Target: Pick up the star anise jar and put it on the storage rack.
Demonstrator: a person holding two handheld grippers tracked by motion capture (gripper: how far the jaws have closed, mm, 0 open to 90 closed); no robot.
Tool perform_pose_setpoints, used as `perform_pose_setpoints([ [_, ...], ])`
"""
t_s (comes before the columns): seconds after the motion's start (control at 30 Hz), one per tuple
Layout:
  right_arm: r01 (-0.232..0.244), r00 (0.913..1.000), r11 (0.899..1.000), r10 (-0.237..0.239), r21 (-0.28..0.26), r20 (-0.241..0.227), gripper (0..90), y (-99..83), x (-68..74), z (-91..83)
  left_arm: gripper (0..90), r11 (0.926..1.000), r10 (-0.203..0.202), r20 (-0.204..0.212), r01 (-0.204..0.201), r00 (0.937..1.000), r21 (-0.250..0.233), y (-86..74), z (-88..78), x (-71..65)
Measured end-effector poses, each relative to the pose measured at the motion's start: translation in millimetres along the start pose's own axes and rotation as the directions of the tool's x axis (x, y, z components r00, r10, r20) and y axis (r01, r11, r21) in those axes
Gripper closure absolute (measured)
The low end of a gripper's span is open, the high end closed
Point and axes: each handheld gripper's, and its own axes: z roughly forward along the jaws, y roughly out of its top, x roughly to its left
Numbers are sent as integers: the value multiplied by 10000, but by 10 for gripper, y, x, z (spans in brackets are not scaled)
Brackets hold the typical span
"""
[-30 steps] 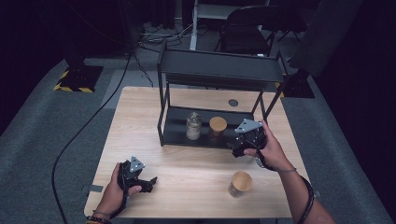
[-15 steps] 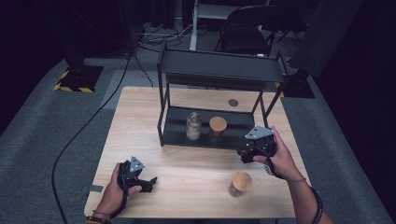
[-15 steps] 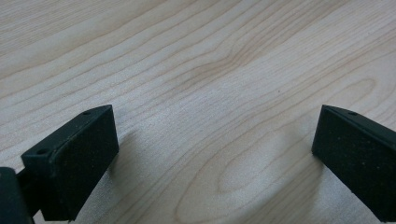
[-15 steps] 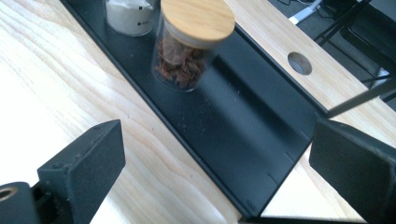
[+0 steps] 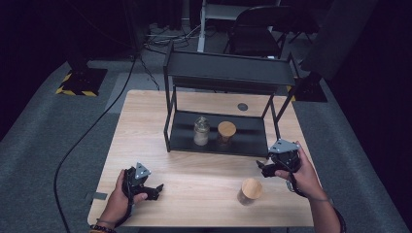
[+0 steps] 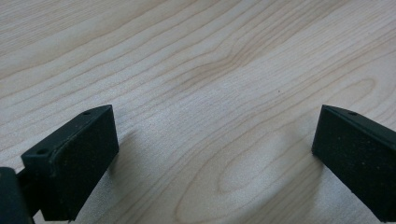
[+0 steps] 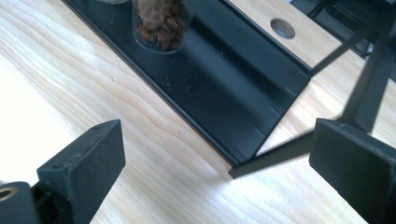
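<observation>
Overhead, a pale wooden table carries a black rack over grey carpet, both tongs gaping wide, empty.

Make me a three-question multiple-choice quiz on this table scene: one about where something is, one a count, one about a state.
1. Where is the wooden-lidded jar that stands off the rack?
A. on the rack's top shelf
B. on the table near the right tongs
C. held in the left tongs

2. How many jars stand on the rack's bottom shelf?
A. none
B. two
C. four

3. How are the left tongs?
A. open over bare wood
B. shut on a jar
C. shut on a lid

Answers:
1 B: the jar stands on the table beside the right tongs.
2 B: a glass-topped jar and a wood-lidded one stand on the shelf.
3 A: the left tongs have jaws wide apart with nothing between.
</observation>
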Motion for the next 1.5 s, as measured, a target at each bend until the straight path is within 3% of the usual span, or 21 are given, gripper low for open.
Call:
perform_pose_setpoints([
  [0.43, -530, 9985, 9979, 535, 369, -127, 35, -348, 28, -17, 0, 10000, -4, 0, 4, 10000, -3, 0, 0, 0],
  [0.8, -612, 9974, 9951, 639, 780, -330, 35, -634, 69, 101, 0, 10000, -4, 0, 4, 10000, -2, 0, 0, 0],
  [1.3, -468, 9986, 9944, 488, 946, -182, 35, -948, 102, 207, 0, 10000, -1, -1, 1, 10000, -3, 0, 0, 0],
  [1.5, -753, 9969, 9929, 771, 922, -165, 32, -1076, 75, 234, 0, 10000, 0, 1, 0, 10000, -1, 0, 0, 0],
])
